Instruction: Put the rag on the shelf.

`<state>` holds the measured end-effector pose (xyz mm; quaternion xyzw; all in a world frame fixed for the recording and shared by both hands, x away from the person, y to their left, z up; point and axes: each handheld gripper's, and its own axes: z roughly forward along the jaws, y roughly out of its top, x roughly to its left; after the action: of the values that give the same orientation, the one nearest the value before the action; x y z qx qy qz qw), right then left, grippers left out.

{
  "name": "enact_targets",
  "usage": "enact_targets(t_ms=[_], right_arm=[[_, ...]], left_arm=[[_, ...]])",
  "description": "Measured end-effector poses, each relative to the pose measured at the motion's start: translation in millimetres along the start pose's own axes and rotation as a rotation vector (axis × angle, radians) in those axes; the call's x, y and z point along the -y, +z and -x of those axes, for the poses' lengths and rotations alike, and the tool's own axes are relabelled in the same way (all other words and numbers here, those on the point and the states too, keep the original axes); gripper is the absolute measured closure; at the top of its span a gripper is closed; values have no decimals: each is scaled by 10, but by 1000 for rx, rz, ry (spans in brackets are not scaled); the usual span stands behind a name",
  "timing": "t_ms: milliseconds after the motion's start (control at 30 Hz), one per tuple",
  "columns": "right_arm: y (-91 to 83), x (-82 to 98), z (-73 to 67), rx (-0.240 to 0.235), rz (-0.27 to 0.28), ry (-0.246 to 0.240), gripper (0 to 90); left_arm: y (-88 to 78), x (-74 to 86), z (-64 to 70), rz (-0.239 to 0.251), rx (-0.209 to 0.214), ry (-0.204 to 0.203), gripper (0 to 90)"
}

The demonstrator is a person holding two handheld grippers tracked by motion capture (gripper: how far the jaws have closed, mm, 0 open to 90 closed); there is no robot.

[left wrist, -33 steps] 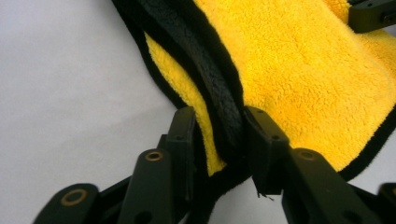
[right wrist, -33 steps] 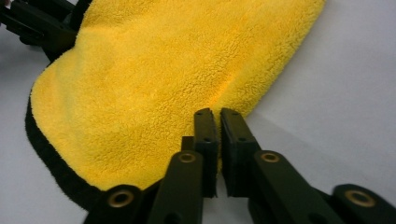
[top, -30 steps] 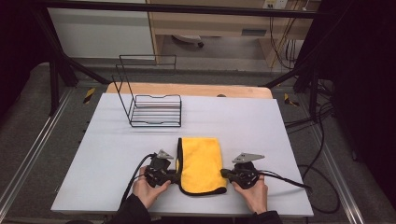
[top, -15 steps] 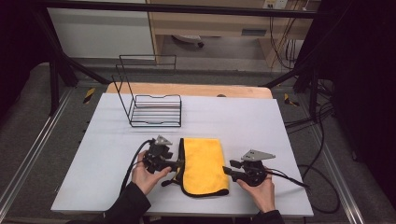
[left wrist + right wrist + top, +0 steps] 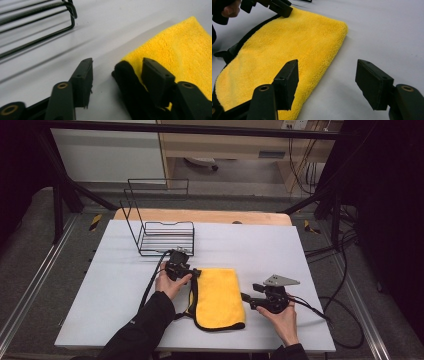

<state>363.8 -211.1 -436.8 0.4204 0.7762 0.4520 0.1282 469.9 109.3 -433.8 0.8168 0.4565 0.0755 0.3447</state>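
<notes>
1. A folded yellow microfiber cloth (image 5: 219,297) with black edging lies at about 6 o'clock on the white table (image 5: 310,255); the wire rack (image 5: 161,231) at 11 o'clock stands empty.
2. The left gripper (image 5: 113,75) is spread, straddling the cloth's black corner; nothing is pinched yet.
3. The right gripper (image 5: 327,85) is spread beside the cloth's 3 o'clock edge.
4. Judging by this, handling has barely begun.
5. No readable writing.

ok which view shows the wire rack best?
High view: the whole black wire rack stands at the table's far left, past the yellow cloth. The left gripper view catches just some base wires.
</notes>
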Motion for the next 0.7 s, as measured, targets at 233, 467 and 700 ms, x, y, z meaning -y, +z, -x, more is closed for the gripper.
enact_targets(t_ms=[233,467,700], right_arm=[[108,-114,70,3,7,34,281],[389,-300,132,22,-24,27,255],[699,-407,228,52,-59,18,407]], left_arm=[[66,19,23,-23,38,5,578],[74,25,46,-30,46,13,652],[67,30,98,-31,39,32,756]])
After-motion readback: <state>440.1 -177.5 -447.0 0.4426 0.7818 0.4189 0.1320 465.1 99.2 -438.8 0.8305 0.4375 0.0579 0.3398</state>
